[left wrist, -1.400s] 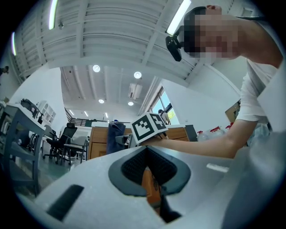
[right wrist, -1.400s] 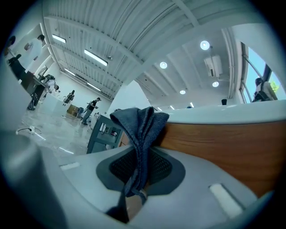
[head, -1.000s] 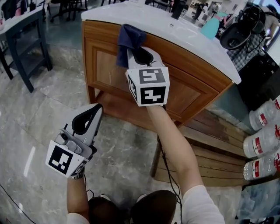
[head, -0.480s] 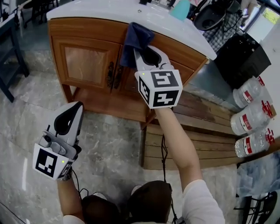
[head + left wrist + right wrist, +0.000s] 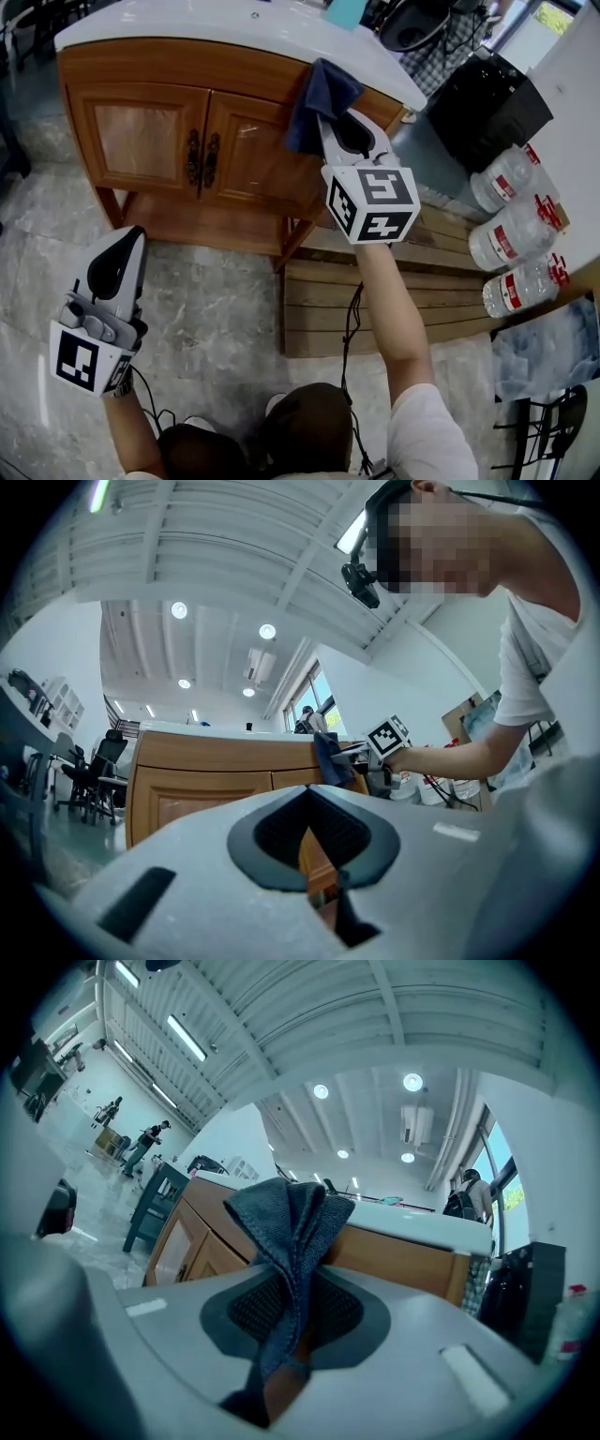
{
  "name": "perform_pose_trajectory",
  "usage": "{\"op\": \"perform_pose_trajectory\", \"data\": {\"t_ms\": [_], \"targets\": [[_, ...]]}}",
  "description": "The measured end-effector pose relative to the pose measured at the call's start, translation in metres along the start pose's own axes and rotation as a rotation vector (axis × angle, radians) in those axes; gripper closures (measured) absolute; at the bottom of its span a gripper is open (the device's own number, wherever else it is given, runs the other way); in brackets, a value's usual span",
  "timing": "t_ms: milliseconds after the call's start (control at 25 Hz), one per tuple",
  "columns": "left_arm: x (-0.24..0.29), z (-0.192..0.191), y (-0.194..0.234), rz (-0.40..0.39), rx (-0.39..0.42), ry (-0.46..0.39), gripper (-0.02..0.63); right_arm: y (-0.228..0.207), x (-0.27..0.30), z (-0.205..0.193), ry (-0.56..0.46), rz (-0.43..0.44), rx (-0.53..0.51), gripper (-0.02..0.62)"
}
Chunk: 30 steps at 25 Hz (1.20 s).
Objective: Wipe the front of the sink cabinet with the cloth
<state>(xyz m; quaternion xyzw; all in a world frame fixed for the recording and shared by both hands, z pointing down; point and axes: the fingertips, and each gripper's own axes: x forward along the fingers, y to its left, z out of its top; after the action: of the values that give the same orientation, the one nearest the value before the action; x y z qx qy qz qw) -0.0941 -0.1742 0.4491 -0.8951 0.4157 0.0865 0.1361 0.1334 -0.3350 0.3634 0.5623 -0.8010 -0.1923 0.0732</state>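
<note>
Marble floor point(image 5: 211, 300) bears the sink cabinet point(image 5: 141, 141) and wooden pallet point(image 5: 441, 302).

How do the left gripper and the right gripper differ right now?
The right gripper has its jaws shut on the dark blue cloth; the left gripper has its jaws shut on nothing. The right gripper is up at the cabinet front; the left gripper hangs low, apart from it. Both carry a marker cube.

sink cabinet point(image 5: 136, 141) top cut off, corner behind cloth point(image 5: 317, 103)
</note>
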Motion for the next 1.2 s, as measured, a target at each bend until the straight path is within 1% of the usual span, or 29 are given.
{"op": "perform_pose_trajectory", "data": {"t_ms": [280, 480, 600, 880, 1000, 1080, 1200], "targets": [[0.002, -0.004, -0.001, -0.007, 0.004, 0.015, 0.609, -0.054, -0.034, -0.024, 0.022, -0.108, 0.023, 0.514], [0.002, -0.005, -0.001, -0.004, -0.002, 0.015, 0.609, -0.082, -0.054, -0.036, 0.023, -0.160, 0.080, 0.512], [0.001, -0.005, -0.001, -0.006, -0.003, 0.013, 0.609, -0.088, -0.058, -0.038, 0.025, -0.173, 0.087, 0.512], [-0.001, -0.003, -0.002, -0.008, -0.002, 0.005, 0.609, -0.086, -0.062, -0.036, 0.032, -0.190, 0.085, 0.515], [-0.001, -0.003, -0.003, -0.011, 0.002, 0.009, 0.609, -0.068, -0.066, -0.027, 0.011, -0.159, 0.073, 0.518], [0.001, -0.002, -0.004, -0.015, 0.005, 0.008, 0.609, -0.045, -0.062, -0.020, -0.008, -0.100, 0.068, 0.518], [0.006, -0.003, -0.007, -0.027, 0.020, -0.006, 0.609, 0.002, -0.046, -0.012, -0.036, 0.008, 0.065, 0.518]]}}
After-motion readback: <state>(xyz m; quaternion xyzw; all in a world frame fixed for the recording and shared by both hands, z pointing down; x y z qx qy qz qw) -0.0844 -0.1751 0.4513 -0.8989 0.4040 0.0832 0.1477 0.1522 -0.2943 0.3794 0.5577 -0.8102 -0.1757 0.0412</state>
